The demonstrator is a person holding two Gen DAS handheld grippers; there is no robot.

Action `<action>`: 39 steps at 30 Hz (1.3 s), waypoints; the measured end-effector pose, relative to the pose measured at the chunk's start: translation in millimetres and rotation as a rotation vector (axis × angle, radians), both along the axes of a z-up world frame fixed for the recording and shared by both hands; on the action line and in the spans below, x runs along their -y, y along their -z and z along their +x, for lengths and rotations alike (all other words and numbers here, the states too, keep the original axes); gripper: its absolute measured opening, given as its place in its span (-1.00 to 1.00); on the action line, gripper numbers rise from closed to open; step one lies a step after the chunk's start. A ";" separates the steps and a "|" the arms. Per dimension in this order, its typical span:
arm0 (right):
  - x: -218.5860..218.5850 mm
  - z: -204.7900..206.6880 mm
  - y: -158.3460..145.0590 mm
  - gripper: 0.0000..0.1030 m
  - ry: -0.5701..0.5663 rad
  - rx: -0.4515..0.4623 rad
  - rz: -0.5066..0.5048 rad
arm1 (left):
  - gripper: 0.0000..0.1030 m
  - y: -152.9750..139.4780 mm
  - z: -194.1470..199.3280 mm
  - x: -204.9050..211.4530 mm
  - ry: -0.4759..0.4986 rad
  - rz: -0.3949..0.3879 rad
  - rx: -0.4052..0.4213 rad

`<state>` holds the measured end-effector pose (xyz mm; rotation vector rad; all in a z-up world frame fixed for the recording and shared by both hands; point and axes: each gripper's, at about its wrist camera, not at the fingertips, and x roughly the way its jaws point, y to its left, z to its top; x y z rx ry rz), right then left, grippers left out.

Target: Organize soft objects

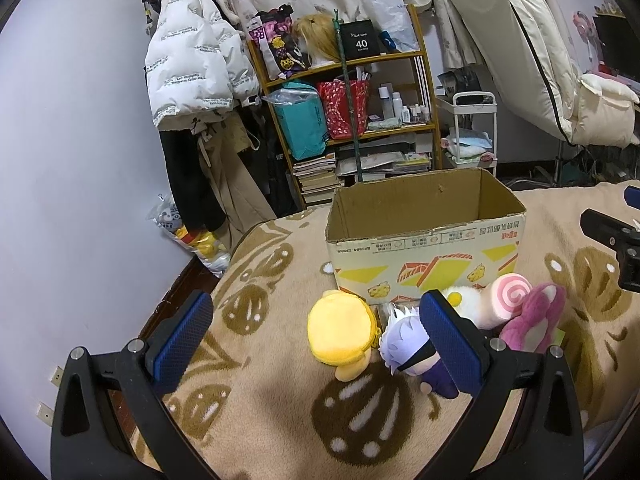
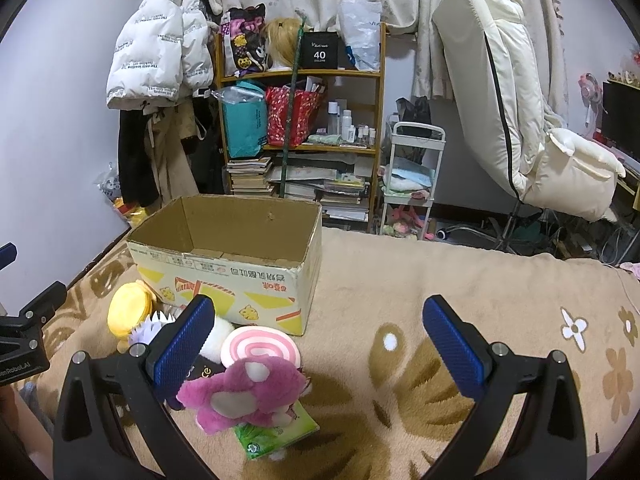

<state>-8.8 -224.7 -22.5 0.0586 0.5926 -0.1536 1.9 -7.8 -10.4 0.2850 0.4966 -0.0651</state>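
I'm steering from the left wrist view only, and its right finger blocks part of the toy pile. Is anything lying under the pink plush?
Observer: Yes, a green packet pokes out from beneath the pink plush.
Operator: Does the cardboard box hold anything yet?
Observer: None visible; the right wrist view shows bare bottom flaps inside the cardboard box.
Operator: Is the right gripper open?
Observer: Yes, the right gripper is open and holds nothing.

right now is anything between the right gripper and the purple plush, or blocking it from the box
Nothing visible. The right gripper is open, the purple plush lies just inside its left finger, and the cardboard box behind the pile is open-topped.
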 end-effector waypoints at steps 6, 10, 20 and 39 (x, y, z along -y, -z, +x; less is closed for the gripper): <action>-2.7 4.0 4.0 1.00 -0.018 -0.036 -0.007 | 0.98 0.7 0.5 4.5 0.004 0.077 0.077; -7.6 8.9 9.1 1.00 -0.037 -0.075 -0.015 | 0.98 5.5 2.7 10.1 -0.003 0.112 0.059; -18.6 7.8 9.4 1.00 -0.045 -0.056 -0.063 | 0.98 3.7 -0.7 11.1 0.001 0.059 0.090; -10.7 7.2 7.4 1.00 -0.022 -0.051 -0.034 | 0.98 -0.5 1.6 4.0 -0.008 0.051 0.058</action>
